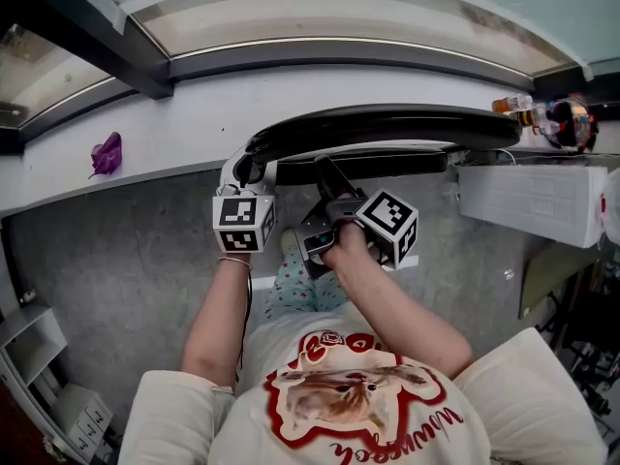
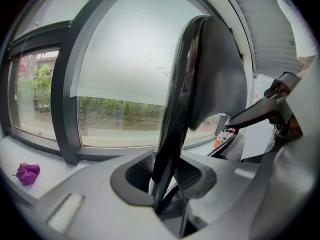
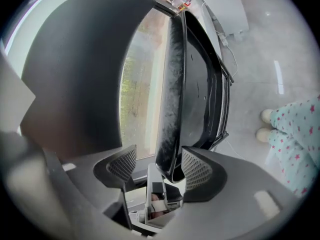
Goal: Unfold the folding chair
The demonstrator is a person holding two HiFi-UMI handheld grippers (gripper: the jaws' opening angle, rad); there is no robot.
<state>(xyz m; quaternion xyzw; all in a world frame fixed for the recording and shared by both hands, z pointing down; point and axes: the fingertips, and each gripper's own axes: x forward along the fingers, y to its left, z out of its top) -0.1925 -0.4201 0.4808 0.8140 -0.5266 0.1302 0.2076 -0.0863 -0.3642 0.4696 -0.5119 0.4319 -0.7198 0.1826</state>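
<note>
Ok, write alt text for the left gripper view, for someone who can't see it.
The left gripper is clamped on the thin edge of a black folding chair that rises through the middle of the picture. Behind it is a large dark-framed window, and a small purple object lies on the white sill at lower left.

We see the folding chair (image 1: pixel 387 124) as a black, glossy piece standing upright on the grey floor (image 1: pixel 116 260), just in front of the white window ledge (image 1: pixel 194 124). Its long curved top edge faces up at us. Its panels lie close together, folded nearly flat.
</note>
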